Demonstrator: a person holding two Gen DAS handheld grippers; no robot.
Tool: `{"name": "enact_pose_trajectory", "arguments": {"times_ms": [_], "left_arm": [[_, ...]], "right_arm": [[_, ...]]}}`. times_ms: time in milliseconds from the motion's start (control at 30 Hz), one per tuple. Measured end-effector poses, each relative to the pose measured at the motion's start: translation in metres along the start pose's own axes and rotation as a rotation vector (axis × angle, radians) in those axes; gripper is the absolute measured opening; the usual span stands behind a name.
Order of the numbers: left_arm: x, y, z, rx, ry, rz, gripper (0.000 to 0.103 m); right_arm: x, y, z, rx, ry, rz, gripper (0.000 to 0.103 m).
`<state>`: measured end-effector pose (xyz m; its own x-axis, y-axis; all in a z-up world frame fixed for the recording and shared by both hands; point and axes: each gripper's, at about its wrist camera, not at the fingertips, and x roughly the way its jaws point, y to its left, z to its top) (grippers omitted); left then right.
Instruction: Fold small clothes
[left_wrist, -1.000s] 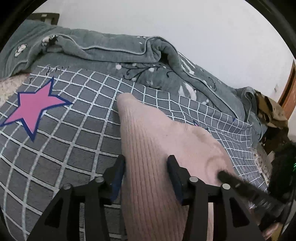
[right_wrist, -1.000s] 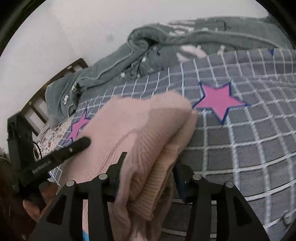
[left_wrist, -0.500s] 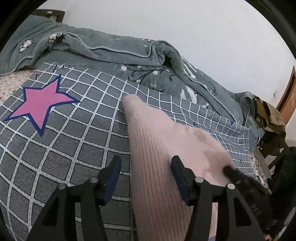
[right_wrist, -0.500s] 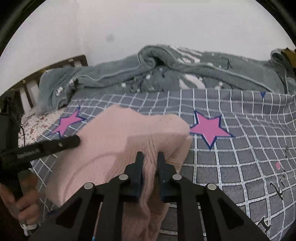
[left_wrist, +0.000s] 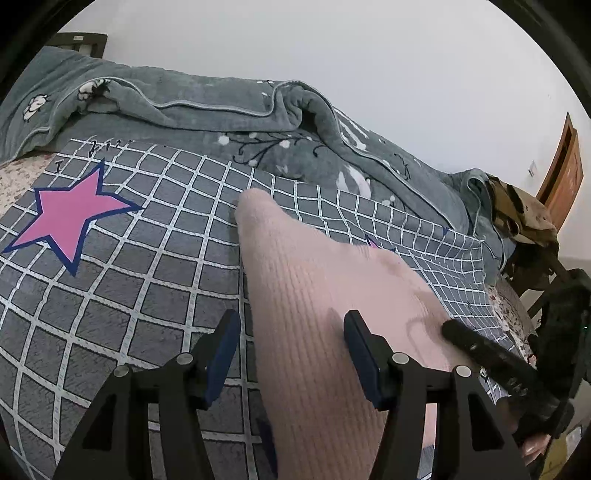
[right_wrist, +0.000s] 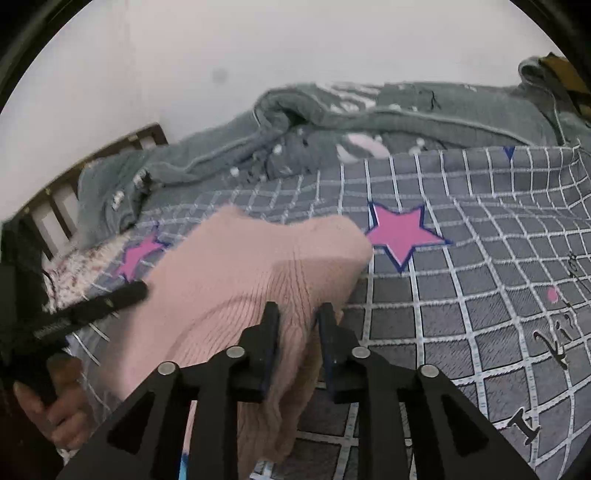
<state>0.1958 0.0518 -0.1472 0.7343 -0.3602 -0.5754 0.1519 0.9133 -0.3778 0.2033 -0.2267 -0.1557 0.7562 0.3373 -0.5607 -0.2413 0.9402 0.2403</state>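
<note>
The right gripper (right_wrist: 297, 317), low in the middle of its own view, has its jaws nearly together and easing apart, with a fold of the pink knitted garment (right_wrist: 255, 273) pinched between the pads. The left gripper (left_wrist: 290, 334), at the bottom centre of its view, stands about half open and is widening; the garment's ribbed edge (left_wrist: 314, 295) lies between its fingers, and the pads are not pressing on it. The garment rests on a grey checked bedcover (left_wrist: 147, 266) printed with pink stars (left_wrist: 70, 218). Beyond it, toward the top of the frame, a grey-green blanket (left_wrist: 207, 110) lies bunched against the white wall (left_wrist: 369, 48).
</note>
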Motion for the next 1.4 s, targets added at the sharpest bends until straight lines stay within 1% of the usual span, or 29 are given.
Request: {"name": "enact_pose_trajectory", "arguments": {"times_ms": [67, 167, 200, 267, 300, 333, 367, 433, 600, 767, 867, 933, 1000, 1033, 1100, 1133, 1167, 1233, 1333, 1400], "left_arm": [[-0.001, 0.0, -0.003, 0.001, 0.003, -0.003, 0.056], [-0.004, -0.002, -0.007, 0.006, 0.005, -0.008, 0.056], [-0.006, -0.003, -0.009, 0.01, 0.004, -0.009, 0.056], [-0.009, -0.006, -0.015, 0.023, 0.003, -0.008, 0.057], [-0.01, -0.007, -0.018, 0.03, 0.005, -0.008, 0.058], [-0.011, -0.009, -0.021, 0.036, 0.009, -0.011, 0.058], [-0.012, -0.011, -0.024, 0.045, 0.013, -0.011, 0.059], [-0.013, -0.014, -0.032, 0.061, 0.017, -0.003, 0.06], [-0.017, -0.016, -0.041, 0.063, 0.023, 0.004, 0.06], [-0.02, -0.015, -0.042, 0.057, 0.02, 0.017, 0.061], [-0.02, -0.015, -0.042, 0.063, 0.02, 0.029, 0.063], [-0.02, -0.015, -0.043, 0.069, 0.022, 0.034, 0.065], [-0.021, -0.015, -0.044, 0.074, 0.025, 0.038, 0.066], [-0.021, -0.015, -0.045, 0.077, 0.029, 0.039, 0.066], [-0.021, -0.015, -0.047, 0.089, 0.037, 0.048, 0.069], [-0.021, -0.015, -0.048, 0.097, 0.041, 0.053, 0.07], [-0.022, -0.015, -0.048, 0.105, 0.039, 0.06, 0.07], [-0.026, -0.014, -0.048, 0.112, 0.029, 0.068, 0.072], [-0.033, -0.011, -0.048, 0.114, 0.017, 0.068, 0.072], [-0.037, -0.009, -0.049, 0.116, 0.012, 0.071, 0.072]], "right_arm": [[-0.007, 0.002, 0.0, -0.002, -0.036, 0.006, 0.023], [-0.01, 0.011, -0.002, -0.037, -0.044, 0.025, 0.023], [-0.01, 0.014, -0.004, -0.056, -0.04, 0.015, 0.023], [-0.003, 0.02, -0.009, -0.109, -0.014, -0.05, 0.023], [0.003, 0.021, -0.012, -0.129, 0.013, -0.082, 0.024], [0.009, 0.019, -0.015, -0.135, 0.046, -0.104, 0.025], [0.012, 0.015, -0.017, -0.122, 0.062, -0.107, 0.026], [0.009, 0.009, -0.017, -0.099, 0.062, -0.098, 0.028], [0.001, 0.008, -0.018, -0.092, 0.055, -0.084, 0.028], [-0.012, 0.011, -0.014, -0.074, -0.007, -0.049, 0.029], [-0.019, 0.017, -0.014, -0.095, -0.036, -0.025, 0.029], [-0.02, 0.024, -0.016, -0.132, -0.043, -0.011, 0.029], [-0.02, 0.03, -0.019, -0.171, -0.046, -0.03, 0.03], [-0.017, 0.034, -0.021, -0.2, -0.035, -0.056, 0.03], [-0.005, 0.035, -0.025, -0.234, 0.018, -0.116, 0.03], [-0.001, 0.034, -0.027, -0.236, 0.037, -0.127, 0.031], [0.0, 0.03, -0.028, -0.228, 0.05, -0.12, 0.032], [-0.005, 0.025, -0.025, -0.211, 0.045, -0.099, 0.034], [-0.022, 0.023, -0.023, -0.216, 0.002, -0.089, 0.034], [-0.032, 0.023, -0.024, -0.216, -0.019, -0.061, 0.034]]}}
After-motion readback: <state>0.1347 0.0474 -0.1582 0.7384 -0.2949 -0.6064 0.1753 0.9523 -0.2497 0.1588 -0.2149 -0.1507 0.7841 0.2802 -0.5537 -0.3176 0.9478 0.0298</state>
